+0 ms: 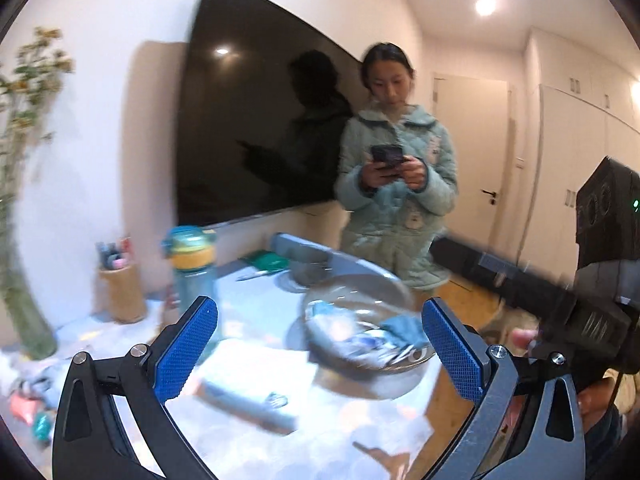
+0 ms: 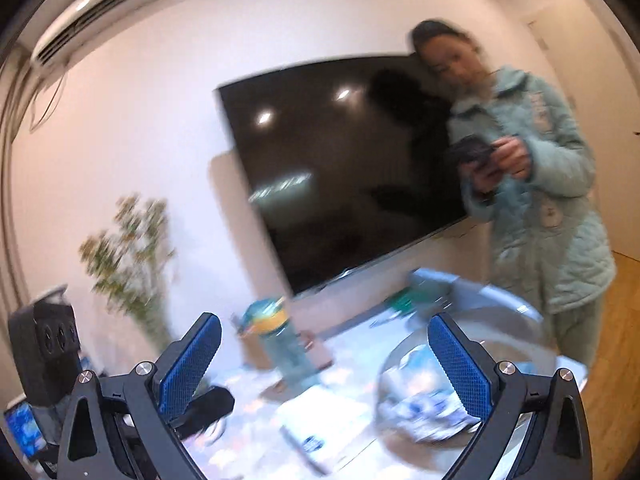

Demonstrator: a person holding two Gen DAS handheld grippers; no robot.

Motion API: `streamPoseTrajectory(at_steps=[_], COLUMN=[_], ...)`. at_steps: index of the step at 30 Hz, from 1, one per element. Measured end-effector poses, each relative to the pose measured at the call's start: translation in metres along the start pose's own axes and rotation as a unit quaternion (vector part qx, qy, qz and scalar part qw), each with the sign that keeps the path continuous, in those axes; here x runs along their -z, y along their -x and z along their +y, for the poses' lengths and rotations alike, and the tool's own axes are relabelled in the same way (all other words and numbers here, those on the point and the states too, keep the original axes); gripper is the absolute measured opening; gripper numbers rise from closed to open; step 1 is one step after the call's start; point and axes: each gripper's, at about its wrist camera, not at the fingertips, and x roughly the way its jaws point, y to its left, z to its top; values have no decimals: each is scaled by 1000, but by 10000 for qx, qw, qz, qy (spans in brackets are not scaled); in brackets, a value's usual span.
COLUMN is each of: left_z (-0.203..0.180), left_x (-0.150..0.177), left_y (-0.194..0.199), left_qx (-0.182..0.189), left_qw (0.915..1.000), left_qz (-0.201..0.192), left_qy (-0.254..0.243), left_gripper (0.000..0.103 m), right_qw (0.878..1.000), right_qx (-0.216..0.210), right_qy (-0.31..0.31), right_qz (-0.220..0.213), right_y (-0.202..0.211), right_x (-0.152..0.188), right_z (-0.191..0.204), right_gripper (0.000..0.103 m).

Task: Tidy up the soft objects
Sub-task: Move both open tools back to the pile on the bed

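A clear glass bowl [image 1: 362, 332] sits on the table and holds soft items, among them a light blue cloth [image 1: 402, 330] and blue-and-white pieces. My left gripper [image 1: 320, 312] is open and empty, raised above the table with the bowl between and beyond its blue pads. The bowl shows blurred in the right wrist view [image 2: 432, 396]. My right gripper [image 2: 324, 330] is open and empty, raised above the table. The right gripper's body shows at the right of the left wrist view [image 1: 592, 304]. Small soft-looking items [image 1: 28, 404] lie at the table's left edge.
On the table stand a teal water bottle [image 1: 192, 264], a pen holder [image 1: 120, 288], a vase with a plant [image 1: 24, 312] and a white box [image 1: 252, 384]. A person in a green quilted suit [image 1: 396, 200] stands behind the table by a wall television [image 1: 256, 120].
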Motion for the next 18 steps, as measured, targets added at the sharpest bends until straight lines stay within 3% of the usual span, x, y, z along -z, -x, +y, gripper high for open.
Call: streamPoseTrajectory(at_steps=[5,9,11,13,16,18], left_z=[44,101,138,179,228,250], left_x=[19,56,84,114,160,189], left_y=[17,38,55,76,104,120], left_qx=[-684,-1482,-2069,-2561,-2886,-3132], left_qw=[9957,9831,9689,9487,9204,8997], left_qz=[566,1071,1340,1700,2238,2522], left_qy=[-249,-79,224,746,1397,1700], left_gripper=[102,102,102,102,102,102], right_qw=[9950,9788,9734,9679,9559,9496], right_qx=[-291,-780,-1019,-1365,-1788,-1828], right_qy=[883,1819,1941,1907,1781,1725], right_qz=[372,530,672,904,1500,1872], right_y=[-27,-51,-61,-77,-107,-129], right_x=[25,60,77,99,132,153], right_z=[53,105,121,133,144,150], right_gripper=[103,103,103,103,103,103])
